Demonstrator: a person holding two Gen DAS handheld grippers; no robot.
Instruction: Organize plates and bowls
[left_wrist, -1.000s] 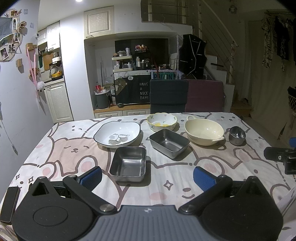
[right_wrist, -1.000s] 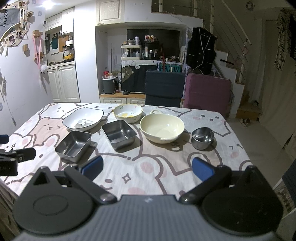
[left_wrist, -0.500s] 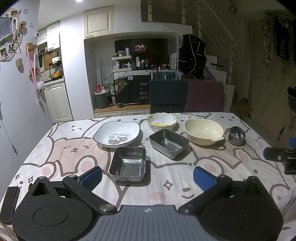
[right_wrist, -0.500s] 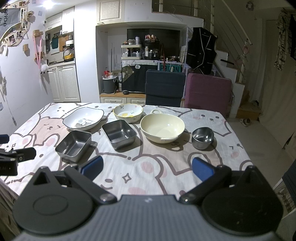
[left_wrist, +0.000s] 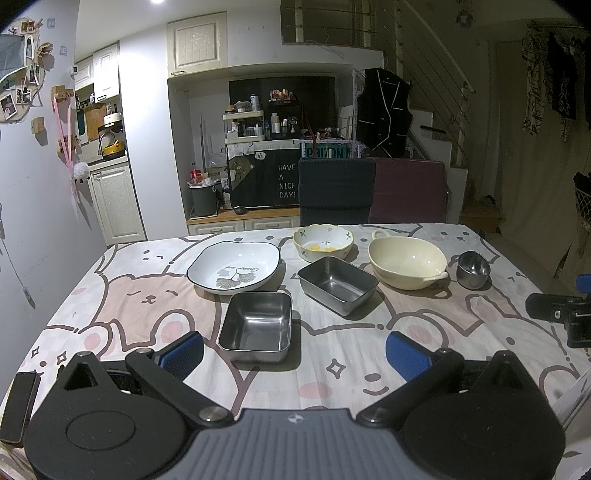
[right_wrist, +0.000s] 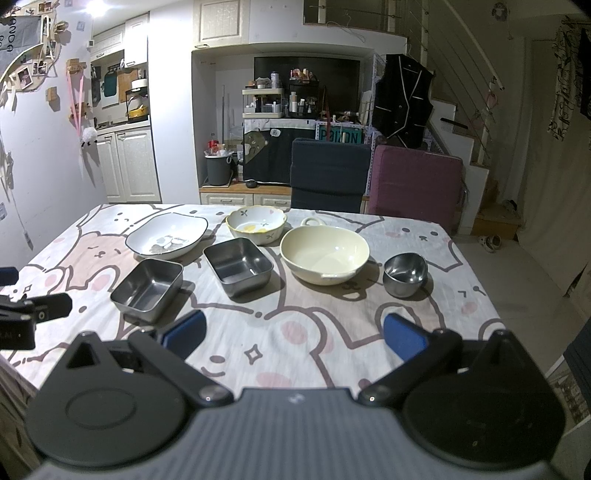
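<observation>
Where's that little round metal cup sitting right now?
The small steel cup stands on the table's right side, just right of the cream bowl, apart from it, ahead of the open right tool.

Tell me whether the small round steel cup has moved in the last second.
No. In the right wrist view the small round steel cup still sits just right of the cream handled bowl, at the same spot on the bear-print tablecloth.
</observation>
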